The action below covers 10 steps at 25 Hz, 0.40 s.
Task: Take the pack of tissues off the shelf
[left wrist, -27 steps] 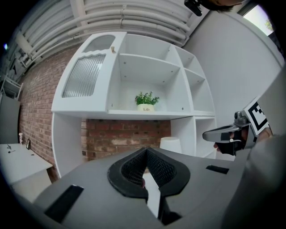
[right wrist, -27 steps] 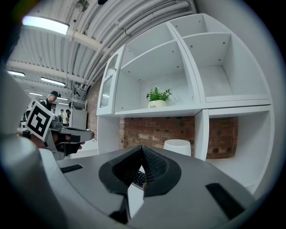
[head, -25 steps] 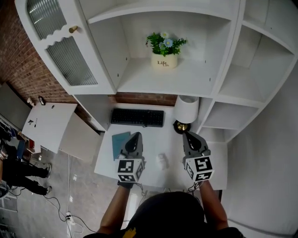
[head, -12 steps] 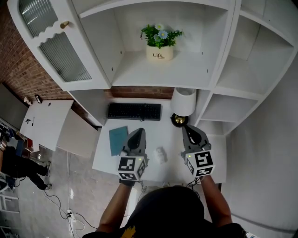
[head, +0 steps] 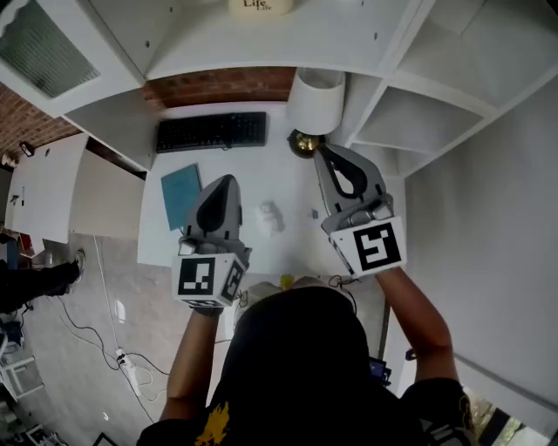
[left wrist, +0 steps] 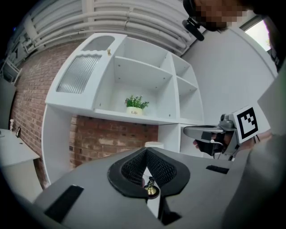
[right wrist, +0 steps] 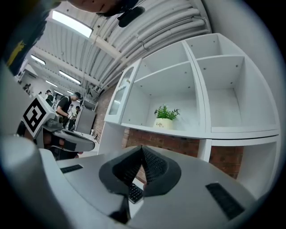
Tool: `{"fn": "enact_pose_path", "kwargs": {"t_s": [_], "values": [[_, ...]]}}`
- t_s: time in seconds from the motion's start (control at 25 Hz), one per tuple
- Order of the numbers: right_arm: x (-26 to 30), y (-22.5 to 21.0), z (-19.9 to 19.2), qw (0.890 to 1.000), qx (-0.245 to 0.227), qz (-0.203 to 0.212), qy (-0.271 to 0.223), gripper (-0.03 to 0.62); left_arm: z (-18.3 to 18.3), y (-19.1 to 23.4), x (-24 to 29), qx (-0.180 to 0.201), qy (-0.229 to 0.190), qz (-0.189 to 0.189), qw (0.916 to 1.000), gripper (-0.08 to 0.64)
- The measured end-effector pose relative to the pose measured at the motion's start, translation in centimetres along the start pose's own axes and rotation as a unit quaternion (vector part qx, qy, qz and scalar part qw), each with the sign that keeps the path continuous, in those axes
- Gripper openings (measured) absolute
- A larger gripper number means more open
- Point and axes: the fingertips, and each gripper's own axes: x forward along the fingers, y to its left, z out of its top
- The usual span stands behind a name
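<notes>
No pack of tissues shows on the white shelf unit (left wrist: 143,117); its middle shelf bears only a potted plant (left wrist: 135,105) (right wrist: 165,117) (head: 261,4). A small white packet-like thing (head: 270,215) lies on the desk (head: 288,244) between my grippers; I cannot tell what it is. My left gripper (head: 227,179) (left wrist: 146,152) hangs above the desk, level, jaws shut with nothing in them. My right gripper (head: 323,150) (right wrist: 142,148) is higher and further in, near the lamp, also shut and empty. Each gripper view shows the other gripper at its side.
A black keyboard (head: 212,131) lies at the back of the desk and a blue notebook (head: 180,193) at its left. A white lamp (head: 316,100) stands at the back right. A ribbed-glass cabinet door (head: 39,43) hangs open at left. Side compartments (head: 410,118) are at right.
Both grippers have risen and come closer to the head camera, the right one more. The view has dropped, so the shelf and plant slid to the top edge. Jaws stayed shut.
</notes>
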Motion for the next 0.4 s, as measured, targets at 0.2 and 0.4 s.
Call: {"fn": "enact_pose_path", "kwargs": {"t_s": [0.2, 0.4], "values": [[-0.5, 0.1, -0.8, 1.000, 0.013, 0.004, -0.007, 0.003, -2.5, -0.9, -1.0, -0.014, 0.048, 0.005, 0.9988, 0.005], [1.1, -0.1, -0.6, 1.000, 0.003, 0.015, -0.011, 0.003, -0.7, 0.1, 0.5, 0.010, -0.004, 0.005, 0.9999, 0.005]]}}
